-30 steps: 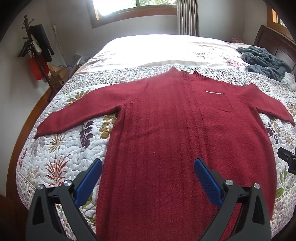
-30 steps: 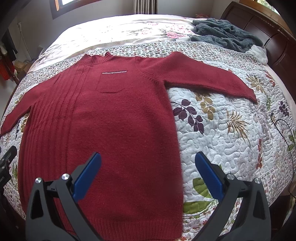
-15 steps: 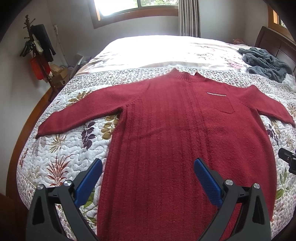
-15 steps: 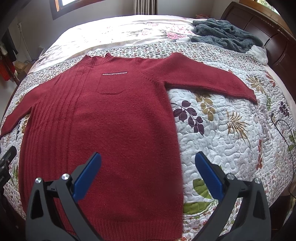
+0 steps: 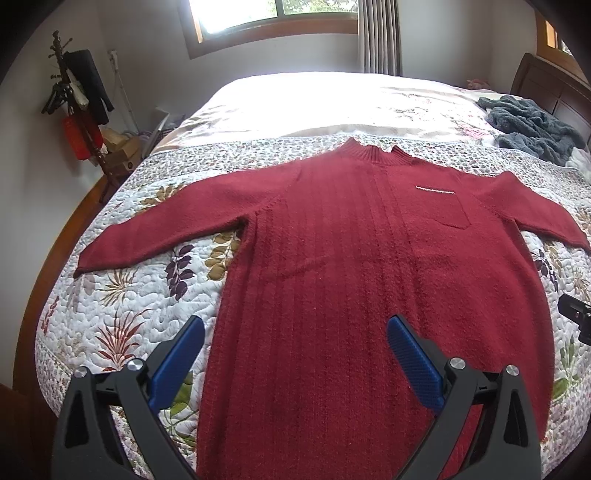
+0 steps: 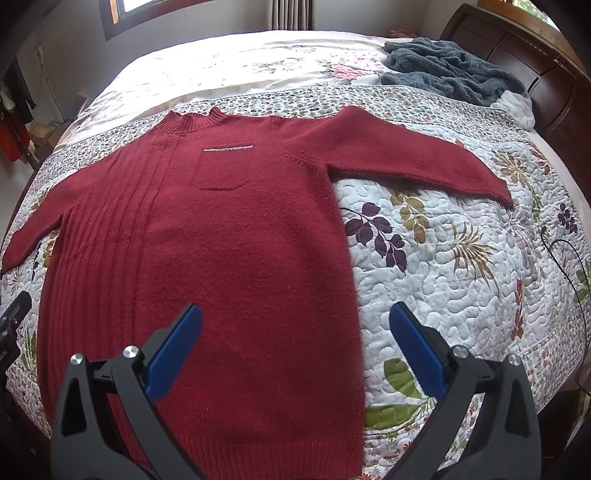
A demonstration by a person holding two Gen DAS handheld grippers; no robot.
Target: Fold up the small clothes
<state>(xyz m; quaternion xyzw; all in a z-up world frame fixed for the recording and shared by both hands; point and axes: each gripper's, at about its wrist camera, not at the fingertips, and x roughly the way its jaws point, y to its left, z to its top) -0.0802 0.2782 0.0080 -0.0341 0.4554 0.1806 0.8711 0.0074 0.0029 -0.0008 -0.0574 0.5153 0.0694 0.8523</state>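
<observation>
Sweater (image 5: 369, 280) flat on quilt (image 5: 122, 295), unmoved | L gripper (image 5: 295, 354) + R gripper (image 6: 295, 350) fingers apart, slightly higher

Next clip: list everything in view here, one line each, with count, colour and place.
sweater: 1, dark red, spread flat face up on the quilt, both sleeves out to the sides, chest pocket showing
quilt: 1, white with leaf and flower print, covering the bed
blanket: 1, grey-blue, fluffy, bunched at the far corner by the headboard
headboard: 1, dark brown wood, far right end of the bed
coat stand: 1, dark, hung with black and red items, by the left wall
window: 1, wood-framed, behind the bed
curtain: 1, grey, right of the window
left tool: 1, black with blue pads, open, over the sweater's lower left
right tool: 1, black with blue pads, open, over the sweater's lower right edge
</observation>
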